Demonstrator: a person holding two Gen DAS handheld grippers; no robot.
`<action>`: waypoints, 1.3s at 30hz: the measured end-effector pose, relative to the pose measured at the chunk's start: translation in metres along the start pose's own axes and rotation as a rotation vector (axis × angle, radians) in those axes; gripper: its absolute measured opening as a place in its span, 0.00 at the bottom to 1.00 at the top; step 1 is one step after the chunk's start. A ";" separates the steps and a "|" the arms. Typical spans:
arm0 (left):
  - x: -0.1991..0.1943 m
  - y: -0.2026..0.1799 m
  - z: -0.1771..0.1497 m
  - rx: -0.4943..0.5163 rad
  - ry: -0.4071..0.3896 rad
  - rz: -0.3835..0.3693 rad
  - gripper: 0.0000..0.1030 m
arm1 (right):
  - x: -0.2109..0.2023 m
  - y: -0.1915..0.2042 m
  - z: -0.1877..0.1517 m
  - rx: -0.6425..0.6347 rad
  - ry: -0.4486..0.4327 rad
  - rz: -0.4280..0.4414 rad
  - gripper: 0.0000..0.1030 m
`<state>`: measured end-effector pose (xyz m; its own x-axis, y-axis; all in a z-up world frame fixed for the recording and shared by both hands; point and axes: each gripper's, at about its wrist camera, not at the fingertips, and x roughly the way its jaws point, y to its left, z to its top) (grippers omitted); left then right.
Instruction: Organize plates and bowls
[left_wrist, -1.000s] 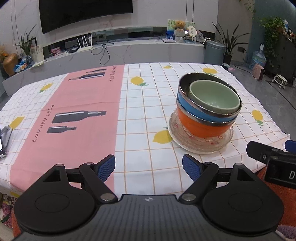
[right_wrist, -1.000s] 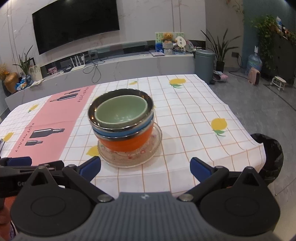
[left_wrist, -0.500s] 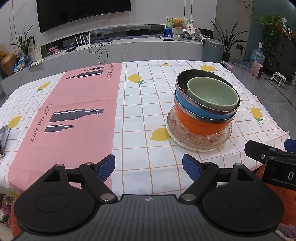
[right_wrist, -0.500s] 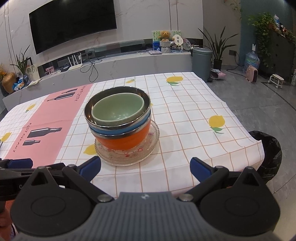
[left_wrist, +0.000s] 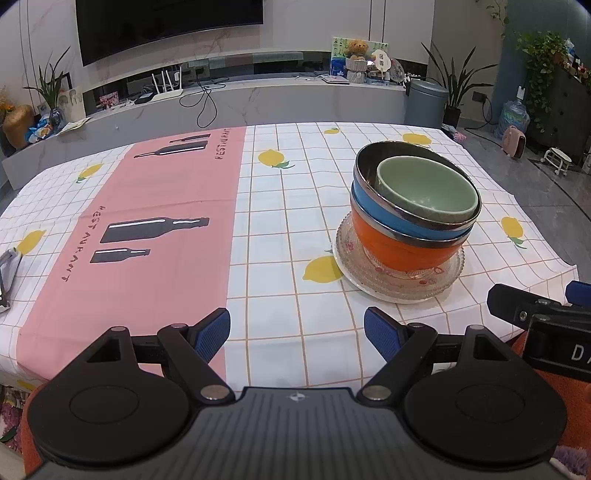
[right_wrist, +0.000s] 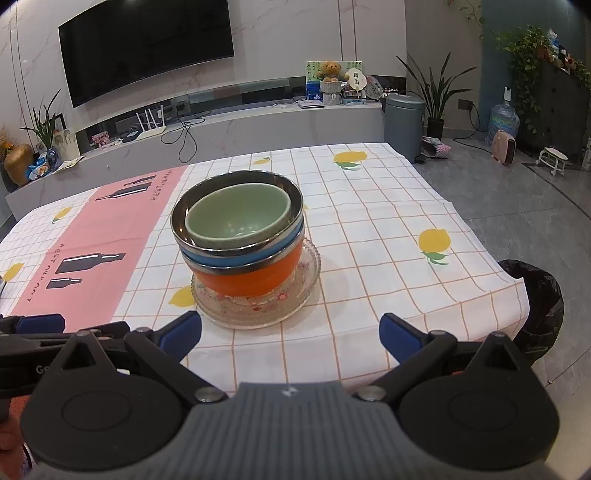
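On the right half of a table, a stack of dishes is sitting on a checked tablecloth (left_wrist: 280, 206) printed with lemons: a green bowl (left_wrist: 426, 190) is nesting inside a blue bowl (left_wrist: 391, 219), which is nesting inside an orange bowl (left_wrist: 395, 247), all resting on glass plates (left_wrist: 351, 254). The left claw (left_wrist: 297, 332) is hovering over the near table edge with its blue-tipped fingers spread wide and gripping nothing; the right claw (right_wrist: 290, 330) is doing the same, facing the stack from just beside it. The stacking is looking finished, so the sensible move is probably keeping both claws apart from the pile while pulling away, since the upper bowls are sitting slightly tilted. A pink band (left_wrist: 155, 221) on the cloth is showing bottle shapes and the word RESTAURANT. White letters "DA" are showing on the right claw's body in the left view.
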<state>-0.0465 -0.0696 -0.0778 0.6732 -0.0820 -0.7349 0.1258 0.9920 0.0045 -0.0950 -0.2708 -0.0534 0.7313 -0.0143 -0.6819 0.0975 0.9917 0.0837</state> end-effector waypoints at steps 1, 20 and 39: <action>0.000 0.000 0.000 0.000 0.000 0.000 0.94 | 0.000 0.000 0.000 -0.001 0.001 0.000 0.97; 0.001 0.000 -0.001 -0.002 0.006 0.000 0.94 | 0.003 -0.002 -0.002 0.016 0.013 0.013 0.97; -0.002 -0.002 -0.002 -0.004 -0.002 -0.003 0.94 | 0.003 -0.003 -0.003 0.025 0.018 0.020 0.97</action>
<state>-0.0496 -0.0712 -0.0771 0.6740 -0.0853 -0.7338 0.1247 0.9922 -0.0008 -0.0950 -0.2730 -0.0579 0.7212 0.0076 -0.6926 0.1002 0.9883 0.1152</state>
